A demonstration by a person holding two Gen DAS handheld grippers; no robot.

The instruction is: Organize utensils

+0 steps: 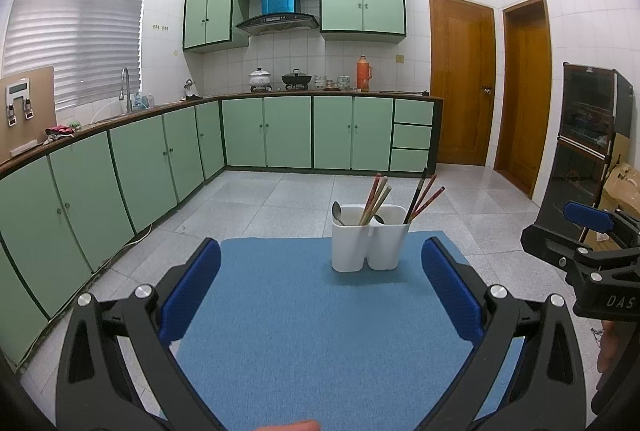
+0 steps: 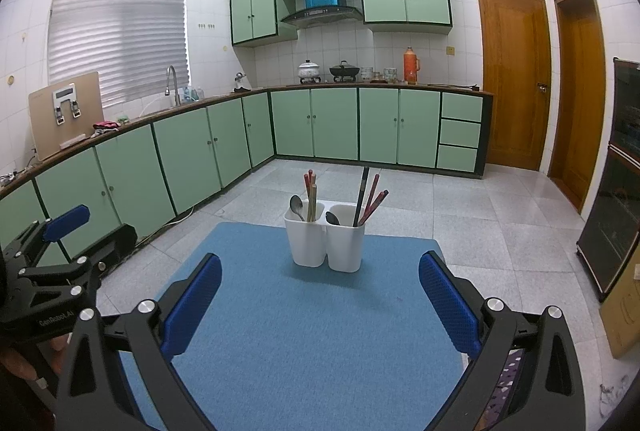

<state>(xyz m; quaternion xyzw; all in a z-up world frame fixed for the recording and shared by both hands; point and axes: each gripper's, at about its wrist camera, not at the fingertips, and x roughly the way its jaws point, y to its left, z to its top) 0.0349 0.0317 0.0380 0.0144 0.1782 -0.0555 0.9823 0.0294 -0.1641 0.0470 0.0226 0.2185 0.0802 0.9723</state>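
A white plastic two-compartment utensil holder (image 1: 370, 245) stands upright near the far edge of a table covered with a blue felt mat (image 1: 304, 331). Its left compartment holds a metal spoon (image 1: 337, 213) and a bunch of tan and red chopsticks (image 1: 375, 198) leaning to the right. The right compartment holds a second metal spoon (image 2: 332, 218), whose bowl shows just above the rim at that compartment's left side, and dark and red chopsticks (image 1: 425, 195), also leaning right.

The left tongs (image 1: 320, 287), black with blue ribbed pads, are spread wide and hold nothing; they hover over the near part of the mat, well apart from the holder. The right tongs (image 2: 320, 297), of the same make, are likewise spread wide and empty, over the near right part of the mat.

Beyond the table lie a grey tiled floor (image 1: 280, 199), a run of pale green cabinets (image 1: 288, 131) on the left and far sides, and two brown wooden doors (image 1: 462, 83) on the far right.
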